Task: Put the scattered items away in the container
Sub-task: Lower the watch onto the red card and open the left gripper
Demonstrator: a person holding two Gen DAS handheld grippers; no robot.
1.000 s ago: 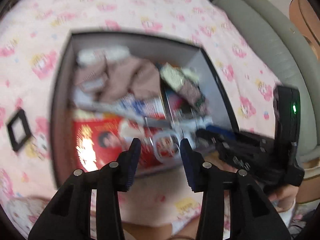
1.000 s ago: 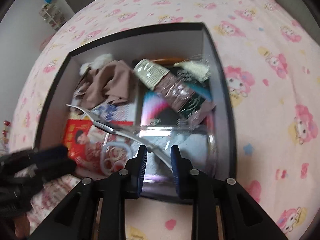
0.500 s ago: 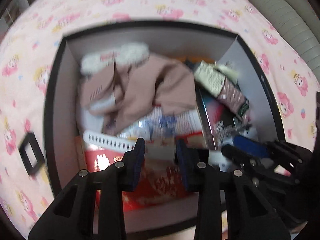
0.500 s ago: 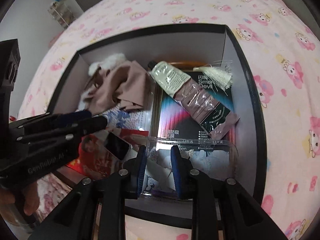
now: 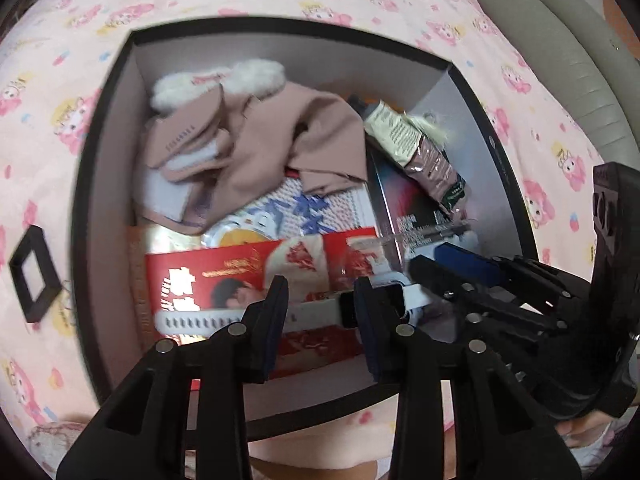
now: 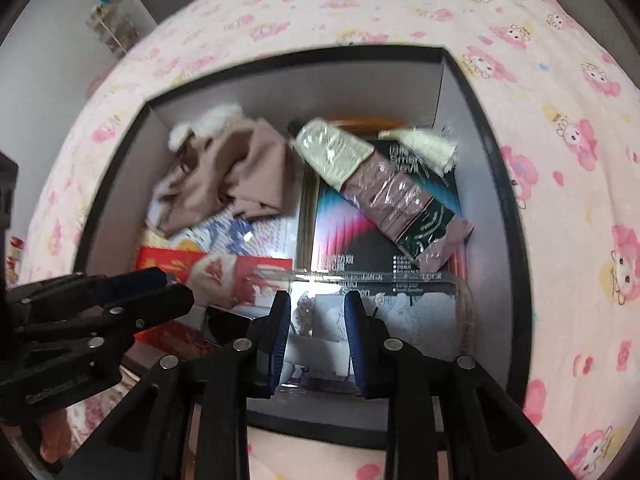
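White-strapped smartwatch [image 5: 200, 322] low in the black box [image 5: 108, 200] on the bed.
Lay crosswise behind the left tool [image 5: 320, 298], just narrowed, part-spread; grip unclear. Right tool [image 6: 316, 314] slightly spread, empty.

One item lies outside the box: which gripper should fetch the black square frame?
Left. The black square frame lies past the box's left wall, the left gripper's side; its jaws, just closing further, grip nothing, the white smartwatch lying under them. The right gripper hangs over the clear case.
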